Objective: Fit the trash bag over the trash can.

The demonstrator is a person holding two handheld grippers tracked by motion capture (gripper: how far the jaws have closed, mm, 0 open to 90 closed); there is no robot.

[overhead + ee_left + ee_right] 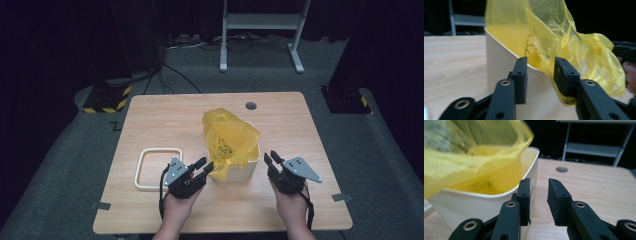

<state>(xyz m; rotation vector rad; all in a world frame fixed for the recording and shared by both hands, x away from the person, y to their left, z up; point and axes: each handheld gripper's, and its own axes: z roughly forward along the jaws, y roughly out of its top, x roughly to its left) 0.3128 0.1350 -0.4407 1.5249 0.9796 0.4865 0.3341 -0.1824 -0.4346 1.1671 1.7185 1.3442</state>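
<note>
A white bin (239, 167) lined with a yellow bag (230, 140) stands near the middle of the tabletop (165, 112), between the two hand-held grippers. The left hand-held gripper (206, 165) sits just beside the bin's left near corner, its jaw tips at the bag's overhanging edge; the right hand-held gripper (270, 157) sits just beside the bin's right wall, apart from it.

In the left gripper view, the left hand-held gripper (541, 65) has its jaws partly open, with the bin's rim (534, 68) and a fold of bag (564, 45) beyond the gap; the pads do not press on either. The right jaw overlaps the hanging bag, though contact cannot be told.

In the right gripper view, the right hand-held gripper (539, 185) has its jaws partly open and holding nothing, the bin (481, 200) lying left of them and bare tabletop (594, 182) ahead. This view looks into the bin past the bag (474, 157), whose inside bears dark specks, and shows a round hole (561, 169) in the tabletop.

The high view adds a white square frame (160, 169) lying flat to the left of the left hand-held gripper, and both forearms entering from the bottom edge, hands (179, 207) wrapped around the gripper bodies, jaws pointing forward and inward toward the bin.
</note>
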